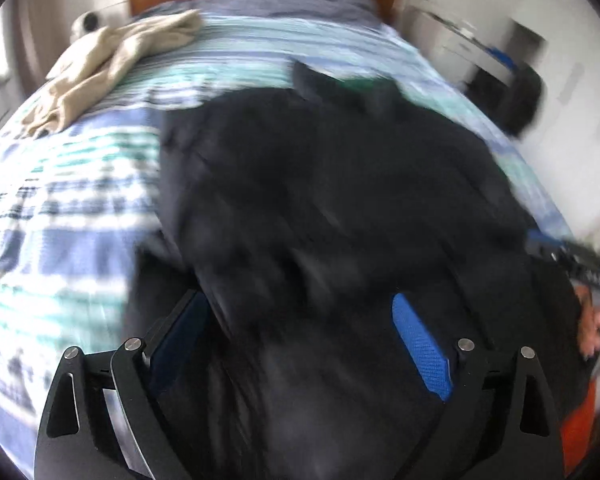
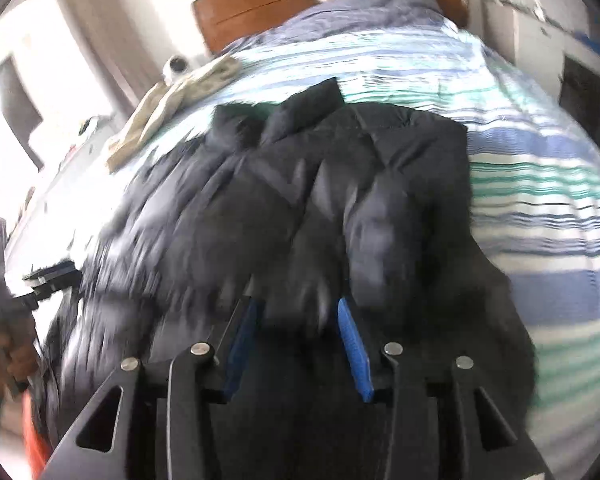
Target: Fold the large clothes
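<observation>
A large black padded jacket [image 1: 332, 184] lies spread on the striped bed, collar toward the headboard; it also shows in the right wrist view [image 2: 340, 184]. My left gripper [image 1: 300, 304] is wide open, its blue-padded fingers [image 1: 420, 344] standing either side of the jacket's near hem. My right gripper [image 2: 296, 312] is partly open, its blue pads [image 2: 354, 348] around a bunch of the jacket's near edge; a firm hold cannot be made out. Both views are motion-blurred. The other gripper and the hand holding it appear at the edge of each view.
A beige garment [image 1: 112, 64] lies crumpled at the bed's far left, also in the right wrist view [image 2: 172, 108]. The bed has a blue-green striped cover [image 1: 60, 200] and a wooden headboard [image 2: 260, 4]. White furniture [image 1: 480, 48] stands to the right.
</observation>
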{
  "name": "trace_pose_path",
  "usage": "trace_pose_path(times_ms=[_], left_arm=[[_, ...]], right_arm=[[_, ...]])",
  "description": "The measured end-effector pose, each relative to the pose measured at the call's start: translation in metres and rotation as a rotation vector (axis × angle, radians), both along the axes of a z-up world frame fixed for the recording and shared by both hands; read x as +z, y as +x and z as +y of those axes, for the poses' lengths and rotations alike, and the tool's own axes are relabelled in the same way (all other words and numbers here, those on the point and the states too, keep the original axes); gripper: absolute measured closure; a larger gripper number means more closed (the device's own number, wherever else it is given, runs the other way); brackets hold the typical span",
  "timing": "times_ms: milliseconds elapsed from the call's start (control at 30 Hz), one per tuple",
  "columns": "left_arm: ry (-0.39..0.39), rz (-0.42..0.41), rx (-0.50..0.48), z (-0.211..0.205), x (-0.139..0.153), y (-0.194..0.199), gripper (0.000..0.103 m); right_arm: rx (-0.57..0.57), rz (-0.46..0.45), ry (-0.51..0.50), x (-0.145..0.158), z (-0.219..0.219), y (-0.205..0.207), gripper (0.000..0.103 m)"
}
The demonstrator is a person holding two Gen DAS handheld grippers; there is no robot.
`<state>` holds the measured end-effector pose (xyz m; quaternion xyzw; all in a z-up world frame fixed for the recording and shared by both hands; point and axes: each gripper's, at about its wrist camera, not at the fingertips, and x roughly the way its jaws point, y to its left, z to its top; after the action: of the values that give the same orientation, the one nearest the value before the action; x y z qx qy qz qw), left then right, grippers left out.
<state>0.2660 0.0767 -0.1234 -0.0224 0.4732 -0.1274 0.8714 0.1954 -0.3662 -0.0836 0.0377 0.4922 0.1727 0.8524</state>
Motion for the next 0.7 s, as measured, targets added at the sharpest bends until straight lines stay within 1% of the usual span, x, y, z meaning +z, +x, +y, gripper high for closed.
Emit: trace_pose_path(times_ms=[33, 67, 133, 167, 233, 300, 367, 400, 433, 467, 500, 533, 567, 600, 633, 667, 700], left_arm=[[0.015, 0.011, -0.036, -0.005, -0.001, -0.017, 0.008], [0.043, 0.026, -0.073, -0.011, -0.004, -0.035, 0.008], [0.098, 0.066, -0.137, -0.019, -0.012, -0.075, 0.008], [0.114, 0.091, -0.152, -0.021, -0.016, -0.089, 0.008], [0.122, 0.142, -0.168, -0.013, -0.020, -0.117, 0.008], [0.136, 0.198, -0.177, 0.006, -0.015, -0.148, 0.008], [0.153, 0.234, -0.168, 0.029, -0.003, -0.171, 0.009], [0.181, 0.247, -0.142, 0.043, 0.007, -0.181, 0.009], [0.215, 0.244, -0.103, 0.060, 0.020, -0.191, 0.009], [0.230, 0.222, -0.067, 0.072, 0.032, -0.199, 0.009], [0.229, 0.195, -0.031, 0.082, 0.047, -0.207, 0.008], [0.208, 0.154, 0.022, 0.095, 0.063, -0.210, 0.007], [0.188, 0.124, 0.055, 0.102, 0.072, -0.208, 0.004], [0.152, 0.070, 0.108, 0.110, 0.081, -0.206, 0.002], [0.119, 0.030, 0.147, 0.114, 0.084, -0.206, 0.001], [0.066, 0.000, 0.189, 0.121, 0.082, -0.195, 0.001], [0.031, -0.007, 0.207, 0.123, 0.075, -0.189, 0.001]], right_arm=[[0.022, 0.015, -0.005, 0.000, 0.000, -0.013, 0.059], [0.049, 0.045, -0.015, -0.005, 0.001, -0.037, 0.059], [0.056, 0.106, -0.034, -0.015, 0.001, -0.068, 0.059], [0.041, 0.114, -0.042, -0.019, -0.001, -0.086, 0.059], [0.030, 0.081, -0.050, -0.016, -0.005, -0.118, 0.059], [0.037, 0.083, -0.046, -0.010, -0.011, -0.139, 0.059], [0.020, 0.112, -0.030, -0.004, -0.021, -0.155, 0.059], [0.014, 0.131, -0.022, -0.004, -0.024, -0.160, 0.059], [0.006, 0.143, -0.020, -0.003, -0.027, -0.163, 0.059], [-0.009, 0.148, -0.021, 0.001, -0.030, -0.167, 0.059], [-0.019, 0.142, -0.023, 0.004, -0.033, -0.172, 0.059], [-0.034, 0.126, -0.032, 0.009, -0.035, -0.173, 0.059], [-0.050, 0.102, -0.045, 0.014, -0.037, -0.174, 0.055], [-0.061, 0.084, -0.053, 0.017, -0.037, -0.175, 0.045], [-0.075, 0.065, -0.055, 0.020, -0.039, -0.174, 0.038], [-0.096, 0.056, -0.051, 0.022, -0.042, -0.171, 0.031], [-0.109, 0.056, -0.045, 0.023, -0.045, -0.170, 0.030]])
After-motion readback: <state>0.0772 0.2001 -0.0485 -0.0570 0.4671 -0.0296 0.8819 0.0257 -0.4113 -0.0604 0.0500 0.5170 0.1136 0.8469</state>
